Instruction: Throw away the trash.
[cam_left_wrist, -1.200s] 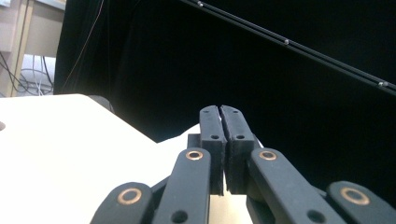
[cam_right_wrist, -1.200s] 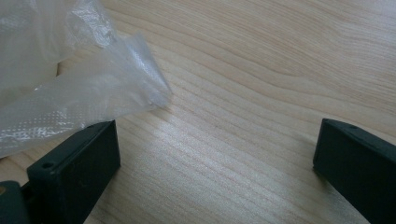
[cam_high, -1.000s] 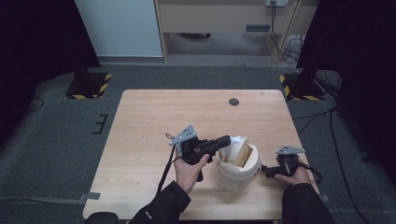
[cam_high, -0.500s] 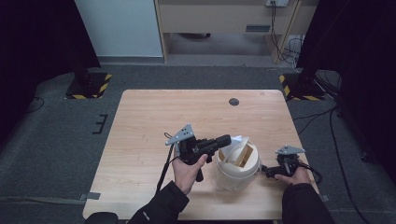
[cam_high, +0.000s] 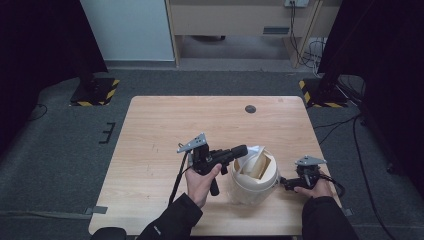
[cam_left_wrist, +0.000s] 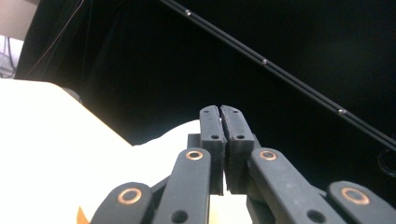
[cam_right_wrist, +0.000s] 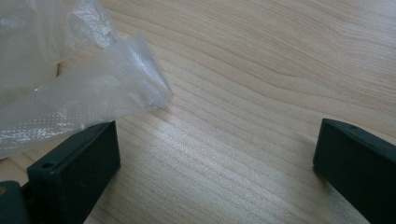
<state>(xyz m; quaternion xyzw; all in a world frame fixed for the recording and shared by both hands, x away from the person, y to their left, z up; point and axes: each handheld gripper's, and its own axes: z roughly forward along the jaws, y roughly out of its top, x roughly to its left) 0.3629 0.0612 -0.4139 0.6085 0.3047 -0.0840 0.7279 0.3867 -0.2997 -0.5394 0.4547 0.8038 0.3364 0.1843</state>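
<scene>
High view: bucket (cam_high: 252, 181) stands on the desk (cam_high: 160, 130) between both hands, lined with a clear plastic bag (cam_high: 252, 151) and holding tan pieces; left gripper (cam_high: 241, 150) reaches over its rim, right gripper (cam_high: 284, 184) lies low just beside its wall.
Left gripper view: jaws pressed together, seemingly on nothing; a pale shape sits below them.
Right gripper view: jaws spread wide over bare wood, a bag flap (cam_right_wrist: 88, 88) touching one jaw, a detail the high view leaves too small.
Step, my guess: fitting the liner; next, closing on that flap.
</scene>
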